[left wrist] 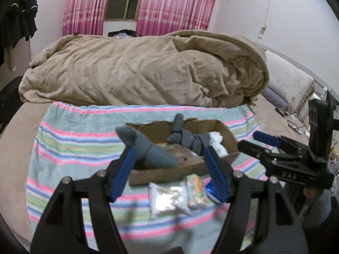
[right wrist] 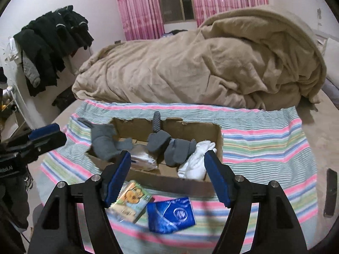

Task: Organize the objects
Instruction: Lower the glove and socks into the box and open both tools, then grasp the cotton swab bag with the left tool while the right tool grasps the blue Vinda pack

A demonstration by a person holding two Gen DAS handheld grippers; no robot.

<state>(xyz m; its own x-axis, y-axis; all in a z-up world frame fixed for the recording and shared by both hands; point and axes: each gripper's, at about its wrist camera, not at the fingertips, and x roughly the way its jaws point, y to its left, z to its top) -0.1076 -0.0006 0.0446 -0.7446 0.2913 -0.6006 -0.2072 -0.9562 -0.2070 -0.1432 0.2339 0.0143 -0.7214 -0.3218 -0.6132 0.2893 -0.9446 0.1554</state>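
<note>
A cardboard box (right wrist: 186,185) lies on a striped cloth (right wrist: 264,148) on the bed. Grey socks (right wrist: 175,148) and a white sock (right wrist: 197,160) lie in it; another grey sock (right wrist: 103,141) hangs over its left rim. In front of the box lie a tissue pack with a cartoon face (right wrist: 131,201) and a blue packet (right wrist: 171,214). The left wrist view shows the box (left wrist: 169,174), a grey sock (left wrist: 148,150) at its near left, and a clear packet (left wrist: 169,199). My left gripper (left wrist: 169,169) and right gripper (right wrist: 166,175) are open and empty above the near rim.
A crumpled beige duvet (right wrist: 201,69) fills the bed behind the cloth. Dark clothes (right wrist: 50,42) hang at the left. Pink curtains (left wrist: 169,4) cover the window. A pillow (left wrist: 290,84) lies at the right. A dark phone-like object (right wrist: 330,192) lies at the cloth's right edge.
</note>
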